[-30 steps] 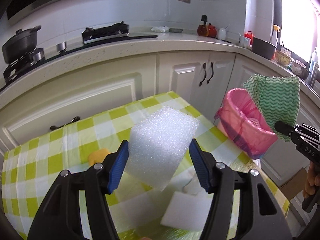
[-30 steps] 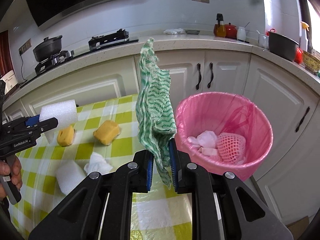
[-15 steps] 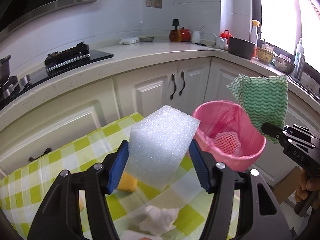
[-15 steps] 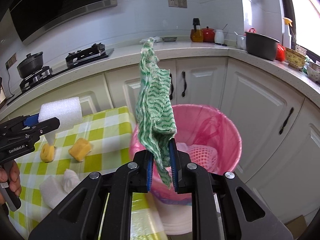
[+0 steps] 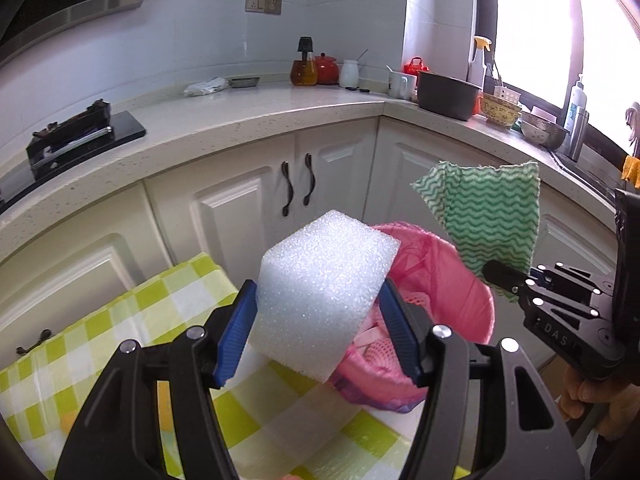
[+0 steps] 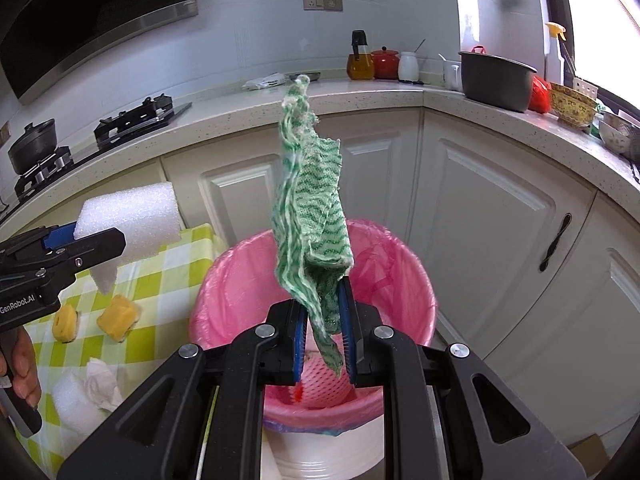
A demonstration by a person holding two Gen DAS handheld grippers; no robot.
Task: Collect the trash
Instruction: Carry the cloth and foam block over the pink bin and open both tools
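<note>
My left gripper [image 5: 318, 330] is shut on a white foam block [image 5: 320, 292] and holds it in the air at the table's edge, just left of the pink-lined trash bin [image 5: 448, 288]. My right gripper [image 6: 324, 328] is shut on a green-and-white wavy cloth [image 6: 312, 232] and holds it upright directly over the bin [image 6: 240, 276]. The bin holds a pink mesh net [image 6: 324, 388] and other scraps. The foam block [image 6: 128, 220] and left gripper [image 6: 80, 248] show at the left of the right wrist view; the cloth [image 5: 488, 212] and right gripper [image 5: 504, 276] show at the right of the left wrist view.
On the green-checked table [image 6: 168, 276] lie two yellow sponge pieces [image 6: 118, 316], a crumpled tissue [image 6: 100, 380] and another white foam piece [image 6: 70, 400]. White cabinets [image 6: 480, 220] and a counter with pots and jars [image 6: 496, 80] stand behind the bin.
Both grippers have moved right toward the bin. The cloth now hangs over the bin's opening, and the foam block is close beside its rim.
</note>
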